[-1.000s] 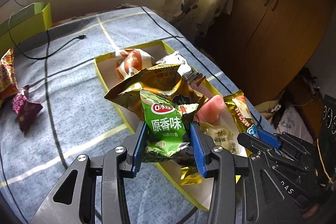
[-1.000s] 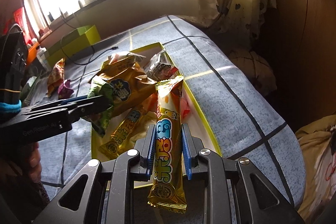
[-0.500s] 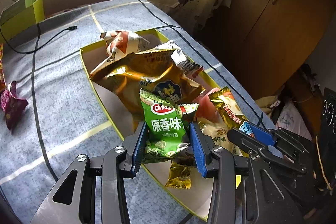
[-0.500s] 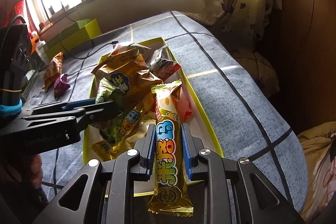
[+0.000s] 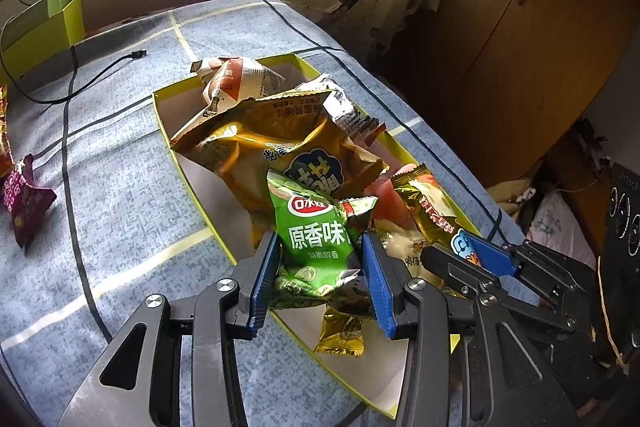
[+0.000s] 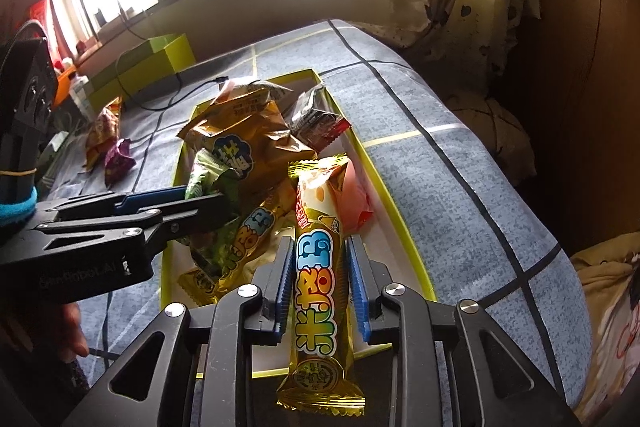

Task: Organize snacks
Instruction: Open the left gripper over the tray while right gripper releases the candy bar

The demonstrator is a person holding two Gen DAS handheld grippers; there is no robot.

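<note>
Left gripper [image 5: 320, 267]: jaws clamped on the green bag [image 5: 316, 247], held over the near end of the yellow box [image 5: 164, 123]. Right gripper [image 6: 320, 283]: jaws closed on the gold bar [image 6: 318, 291], also above the box's near end. Inside lie a large gold bag [image 5: 280, 155] and other packets. 1 maroon packet [image 5: 24, 203] rests on the blue cloth [image 5: 120, 187].

green snack bag [image 5: 316, 247], gold snack bar [image 6: 320, 291], yellow-rimmed box [image 5: 200, 187], blue-grey checked cloth [image 5: 120, 187]
</note>
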